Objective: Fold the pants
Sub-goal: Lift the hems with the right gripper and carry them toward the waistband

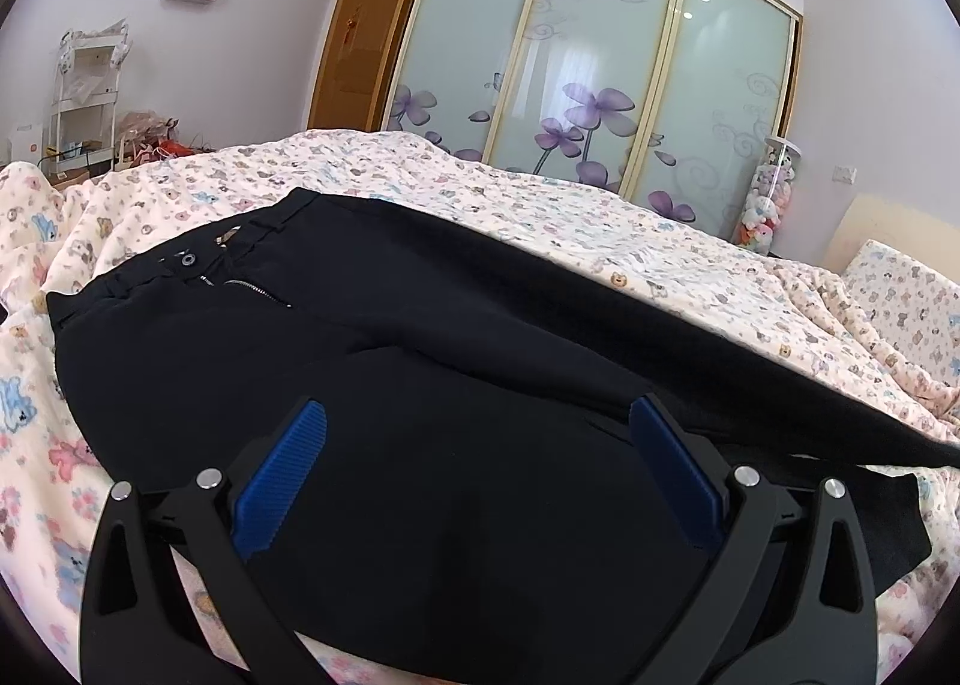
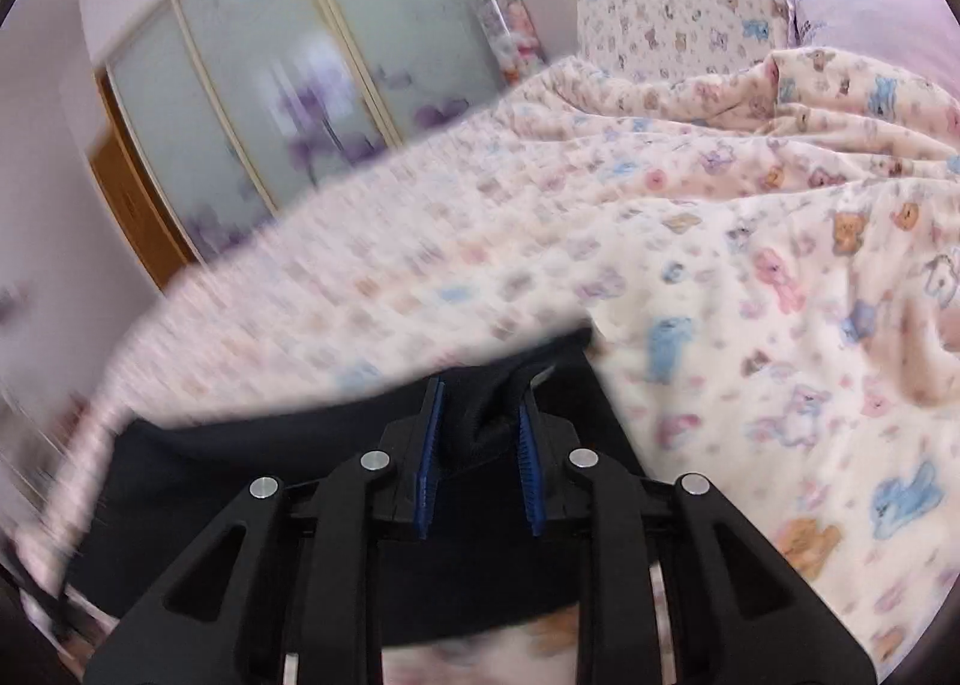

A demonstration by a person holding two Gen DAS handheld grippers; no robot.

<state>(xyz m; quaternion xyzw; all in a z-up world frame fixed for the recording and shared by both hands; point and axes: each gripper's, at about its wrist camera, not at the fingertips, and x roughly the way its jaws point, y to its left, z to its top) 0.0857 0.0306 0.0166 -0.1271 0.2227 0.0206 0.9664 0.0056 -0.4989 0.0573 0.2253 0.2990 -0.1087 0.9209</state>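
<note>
Left wrist: our left tool (image 1: 477,415) spread wide over smooth black pants (image 1: 384,325) on the printed quilt (image 1: 600,229); our right tool (image 2: 480,403) pinches bunched pants fabric.

The left gripper (image 1: 477,433) hovers low over the black pants (image 1: 372,313), its two blue-padded fingers (image 1: 282,475) spread wide apart with nothing between them. It points toward the waistband end of the pants, and the fingers stand level with each other. The right gripper (image 2: 480,415) has its fingers (image 2: 429,457) drawn close together, pinching a bunched fold of the pants (image 2: 480,565) between the blue pads. It sits at the far edge of the pants, tilted slightly, and its view is blurred.
</note>
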